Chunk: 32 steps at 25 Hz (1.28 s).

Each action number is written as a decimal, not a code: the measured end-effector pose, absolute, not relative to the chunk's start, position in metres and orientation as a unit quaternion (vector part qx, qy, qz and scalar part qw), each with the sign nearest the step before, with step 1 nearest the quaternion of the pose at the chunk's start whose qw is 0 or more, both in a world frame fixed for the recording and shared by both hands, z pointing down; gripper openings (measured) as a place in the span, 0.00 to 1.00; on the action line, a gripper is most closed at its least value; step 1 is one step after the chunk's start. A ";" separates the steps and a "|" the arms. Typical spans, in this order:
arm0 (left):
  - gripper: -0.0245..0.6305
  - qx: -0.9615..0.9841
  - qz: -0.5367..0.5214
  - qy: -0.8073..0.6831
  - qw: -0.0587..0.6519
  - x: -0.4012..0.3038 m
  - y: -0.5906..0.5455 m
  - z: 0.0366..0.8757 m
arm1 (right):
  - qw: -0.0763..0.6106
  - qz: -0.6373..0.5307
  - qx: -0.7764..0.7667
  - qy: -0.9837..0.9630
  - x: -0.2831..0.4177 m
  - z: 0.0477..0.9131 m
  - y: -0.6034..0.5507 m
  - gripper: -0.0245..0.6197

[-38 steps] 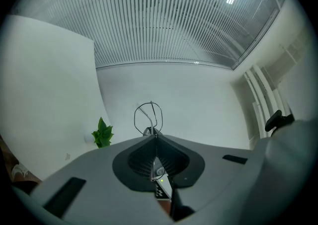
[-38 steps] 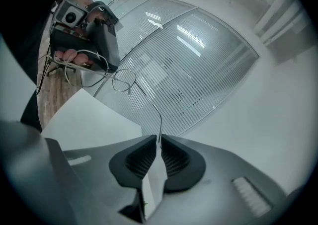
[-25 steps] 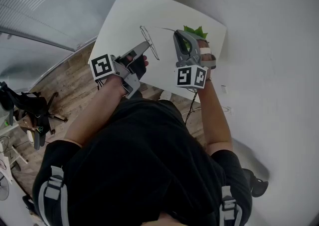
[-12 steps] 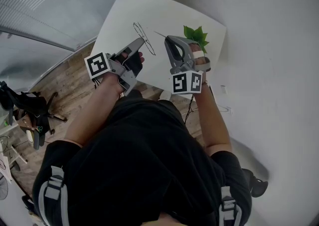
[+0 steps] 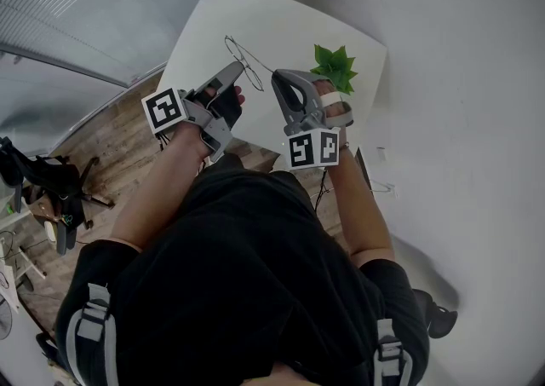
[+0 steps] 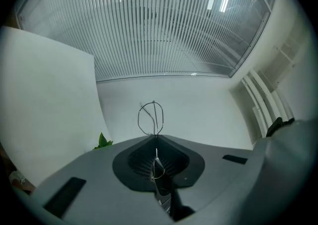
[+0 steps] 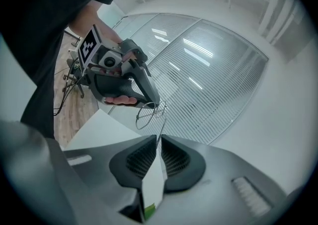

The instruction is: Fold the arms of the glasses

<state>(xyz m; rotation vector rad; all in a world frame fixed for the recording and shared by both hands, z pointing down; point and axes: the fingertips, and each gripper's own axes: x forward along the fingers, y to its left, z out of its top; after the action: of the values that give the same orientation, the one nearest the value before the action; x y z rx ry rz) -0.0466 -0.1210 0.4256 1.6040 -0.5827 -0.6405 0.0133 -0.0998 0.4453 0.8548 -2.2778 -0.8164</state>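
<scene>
Thin wire-framed glasses [image 5: 243, 59] are held above the white table [image 5: 281, 22] between both grippers. My left gripper [image 5: 235, 70] is shut on one arm; in the left gripper view the wire runs out of its tips [image 6: 156, 137] to the lenses [image 6: 151, 118]. My right gripper [image 5: 274, 77] is shut on the other arm, whose thin wire enters its tips [image 7: 160, 138]. In the right gripper view the lenses [image 7: 148, 114] hang just below the left gripper [image 7: 149, 101], close in front. The two grippers stand near each other.
A green leafy plant [image 5: 335, 65] sits on the table beside the right gripper and peeks in at the left [image 6: 103, 141]. The table's near edge [image 5: 255, 147] lies under both hands. Window blinds [image 6: 159, 25] fill the background; wooden floor [image 5: 128, 163] lies to the left.
My right gripper has swung left toward the left gripper with its glasses arm. The glasses have shifted left and slightly farther away; the left gripper has barely moved.
</scene>
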 end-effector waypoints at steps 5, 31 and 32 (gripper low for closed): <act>0.06 0.695 -0.279 -0.254 0.612 -0.047 -0.121 0.426 | 0.281 -0.304 0.307 -0.857 0.006 0.449 -0.092 0.10; 0.06 0.694 -0.280 -0.260 0.611 -0.049 -0.122 0.426 | 0.268 -0.288 0.264 -0.881 0.003 0.455 -0.068 0.17; 0.06 0.694 -0.280 -0.260 0.610 -0.049 -0.123 0.427 | 0.262 -0.281 0.268 -0.883 0.005 0.453 -0.068 0.17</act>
<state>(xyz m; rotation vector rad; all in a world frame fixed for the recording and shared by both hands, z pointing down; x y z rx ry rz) -0.0494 -0.1226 0.4266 1.6020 -0.6006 -0.6475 0.0050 -0.0681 0.4527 0.7260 -2.3901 -0.7616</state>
